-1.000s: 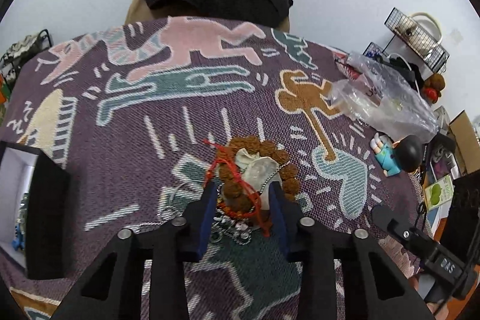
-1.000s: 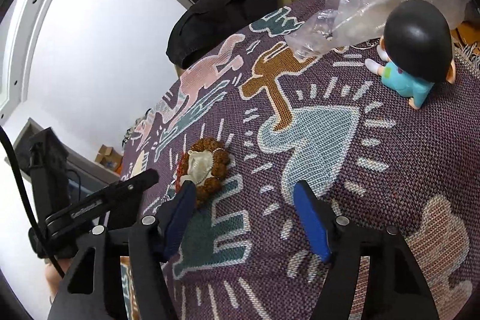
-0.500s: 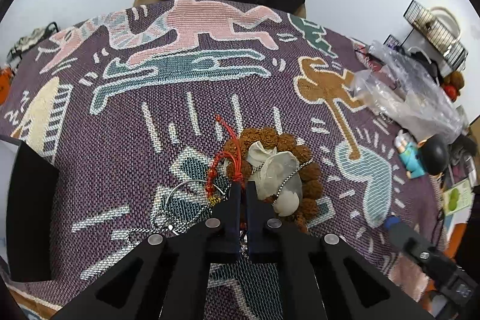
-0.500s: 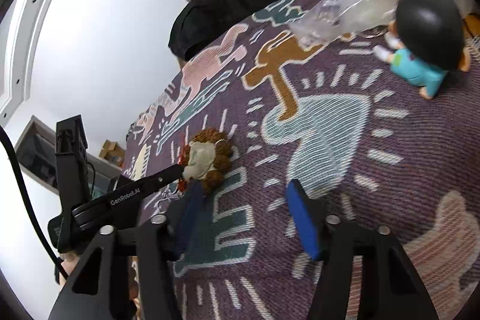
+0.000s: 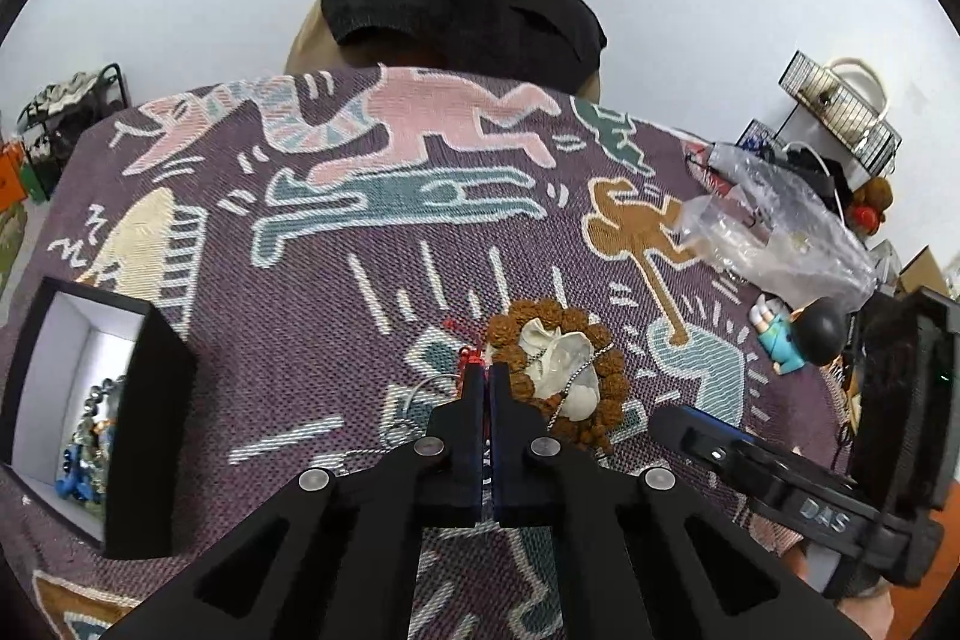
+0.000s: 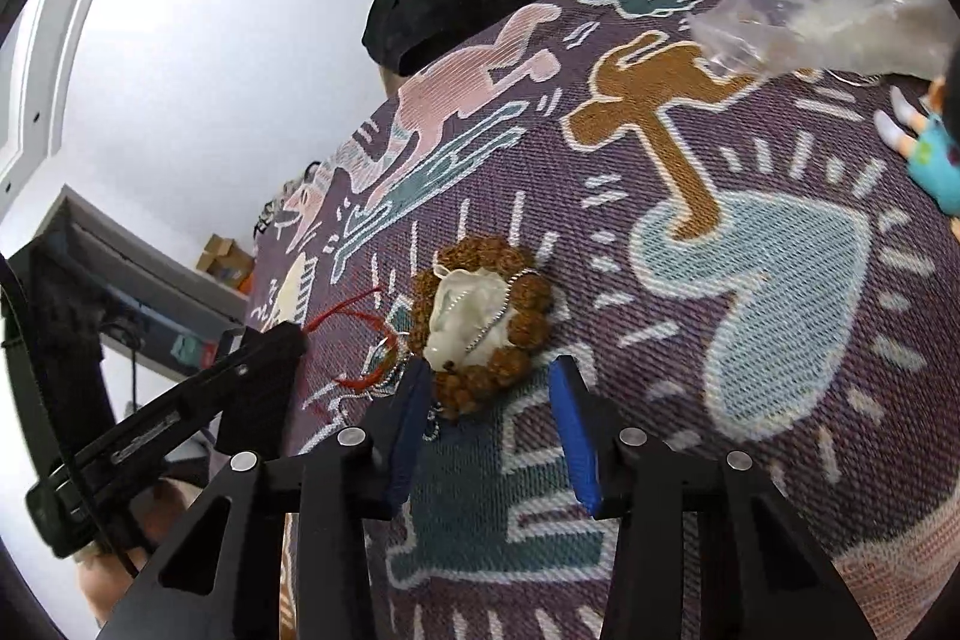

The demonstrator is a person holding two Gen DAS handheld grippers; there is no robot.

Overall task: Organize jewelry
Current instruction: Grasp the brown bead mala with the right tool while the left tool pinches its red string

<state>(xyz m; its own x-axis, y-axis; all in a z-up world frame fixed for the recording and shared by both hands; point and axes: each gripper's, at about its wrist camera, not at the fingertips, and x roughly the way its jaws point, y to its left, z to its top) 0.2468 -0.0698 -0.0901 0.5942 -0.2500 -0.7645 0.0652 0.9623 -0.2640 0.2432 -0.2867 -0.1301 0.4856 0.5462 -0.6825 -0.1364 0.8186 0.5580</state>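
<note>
A pile of jewelry lies on the patterned purple cloth [image 5: 372, 316]: a brown bead bracelet [image 5: 606, 388] [image 6: 528, 292] ringed around a white pouch [image 5: 561, 361] [image 6: 465, 313] with a silver chain over it. My left gripper [image 5: 487, 370] [image 6: 288, 340] is shut on a red cord bracelet [image 6: 360, 316], lifting it just left of the beads. My right gripper [image 6: 489, 379] is open, its jaws either side of the near edge of the bead bracelet. A black jewelry box [image 5: 90, 400] with a white lining stands at the left and holds beaded pieces.
A clear plastic bag [image 5: 780, 232] and a small doll figure [image 5: 798, 334] lie at the right of the cloth. A thin silver ring and chain [image 5: 420, 394] lie left of my left fingers. A chair with black clothing [image 5: 462, 4] stands behind the table.
My left gripper closed on the red cord and drew back and up with it. My right gripper moved in toward the bead bracelet.
</note>
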